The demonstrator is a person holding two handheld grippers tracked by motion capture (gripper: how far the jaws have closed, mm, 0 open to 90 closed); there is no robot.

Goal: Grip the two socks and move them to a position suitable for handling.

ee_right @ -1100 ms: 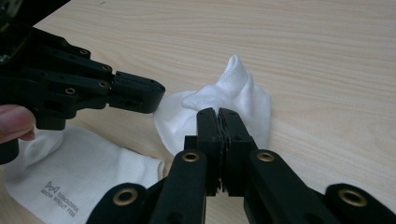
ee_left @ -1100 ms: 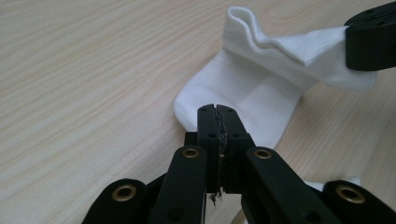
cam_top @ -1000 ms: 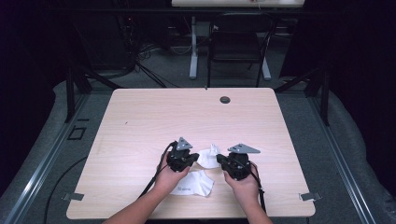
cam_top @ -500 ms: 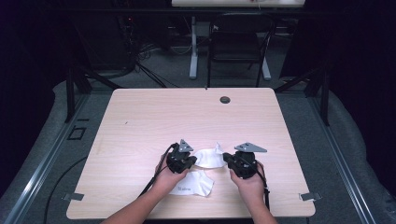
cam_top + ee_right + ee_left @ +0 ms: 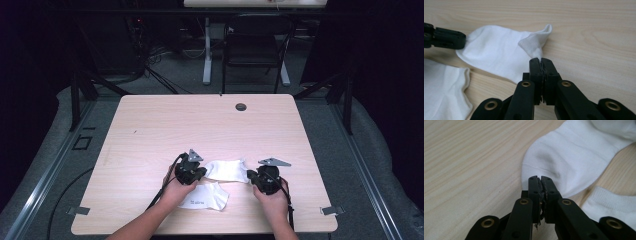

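Looks like a lab or studio recording bay: pale wood table point(image 5: 150, 130) with cable grommet point(image 5: 241, 107), black curtains point(image 5: 380, 65) around, grey carpet point(image 5: 330, 130), loose cables point(image 5: 155, 55), 1 empty chair point(image 5: 256, 50) behind.

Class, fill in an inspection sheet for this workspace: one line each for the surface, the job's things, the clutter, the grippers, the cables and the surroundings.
Surface: light wooden table, with a round grommet near the far edge.
Job's things: one white sock stretched between the grippers; a second white sock flat nearer the person.
Clutter: nothing seen.
Grippers: left gripper shut on the stretched sock's rounded end; right gripper shut on its ribbed cuff end.
Cables: a black cable trails from the left gripper toward the near edge.
Surroundings: dark room, grey floor, a chair and another table's legs beyond.
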